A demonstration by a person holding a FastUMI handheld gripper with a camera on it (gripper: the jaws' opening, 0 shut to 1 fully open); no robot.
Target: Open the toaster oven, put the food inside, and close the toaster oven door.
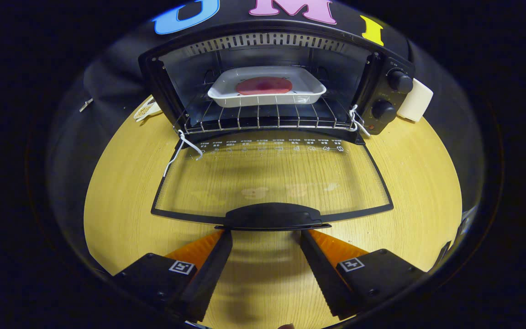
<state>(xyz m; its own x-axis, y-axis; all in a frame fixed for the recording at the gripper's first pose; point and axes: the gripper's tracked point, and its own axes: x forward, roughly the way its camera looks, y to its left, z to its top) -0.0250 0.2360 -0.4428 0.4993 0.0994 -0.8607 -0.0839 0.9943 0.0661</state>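
A black toaster oven [381, 87] stands at the back of the round wooden table [427, 192], its glass door [272, 178] folded down flat toward me. Inside, on the wire rack [263, 119], rests a white tray [306, 93] holding a reddish slab of food [265, 85]. The door's black handle [272, 216] lies just ahead of my fingertips. My gripper [265, 235] is open, its fingers spread about as wide as the handle, their tips reaching just under the handle's near edge, nothing between them.
Two black knobs [391, 96] sit on the oven's right panel. A white block [416, 101] stands to the oven's right. A small dish [146, 110] lies left of the oven. White cords [183, 146] hang at both door hinges.
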